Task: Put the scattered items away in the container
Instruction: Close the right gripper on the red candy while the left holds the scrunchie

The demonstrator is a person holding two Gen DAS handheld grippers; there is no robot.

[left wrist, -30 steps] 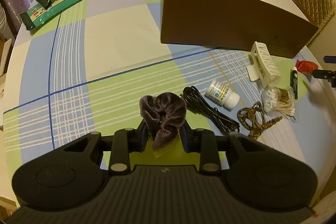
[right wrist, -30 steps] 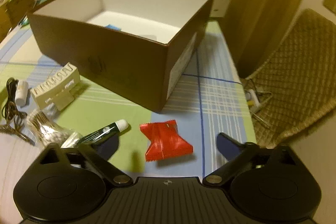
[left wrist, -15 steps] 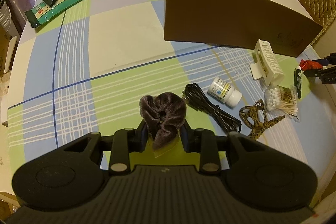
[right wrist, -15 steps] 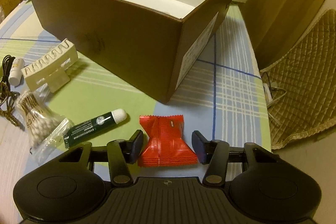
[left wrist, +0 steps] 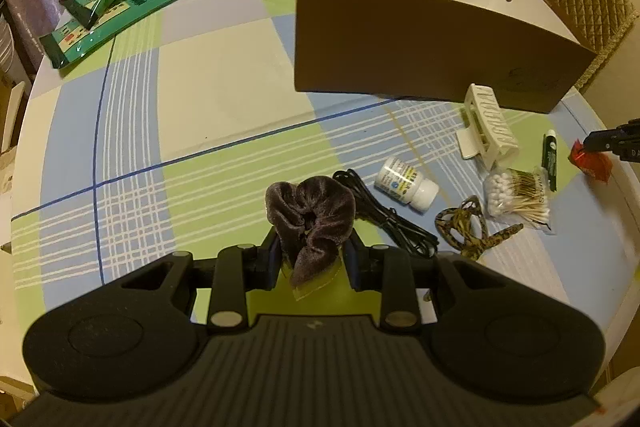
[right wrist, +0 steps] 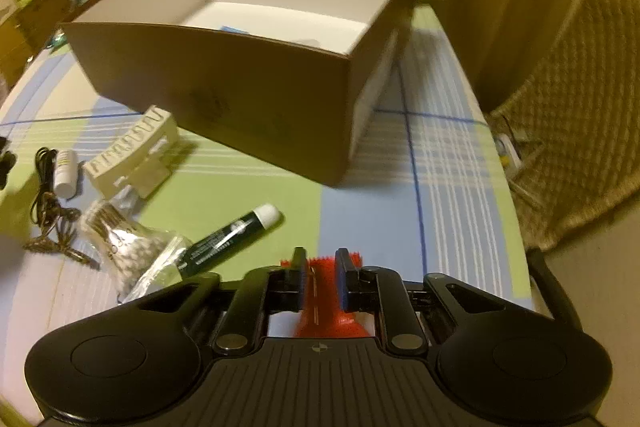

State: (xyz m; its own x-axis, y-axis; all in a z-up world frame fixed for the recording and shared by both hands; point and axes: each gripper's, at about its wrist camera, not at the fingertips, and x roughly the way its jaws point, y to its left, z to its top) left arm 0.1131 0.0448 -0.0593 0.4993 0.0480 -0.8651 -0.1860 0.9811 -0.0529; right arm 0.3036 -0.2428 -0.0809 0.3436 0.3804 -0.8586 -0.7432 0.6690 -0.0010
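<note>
gripping the brown velvet scrunchie (left wrist: 312, 215) in my left gripper (left wrist: 312, 259), fingers clamped on it above the counter (left wrist: 224, 75). my right gripper (right wrist: 320, 279) has its fingers closed on the red packet (right wrist: 320, 311), just in front of the brown box (right wrist: 248, 95); the green tube (right wrist: 230, 241) lies beside it.

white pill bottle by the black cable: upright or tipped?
Tipped. The small white pill bottle lies on its side on the checked tablecloth, cap toward the camera, beside the black cable.
</note>
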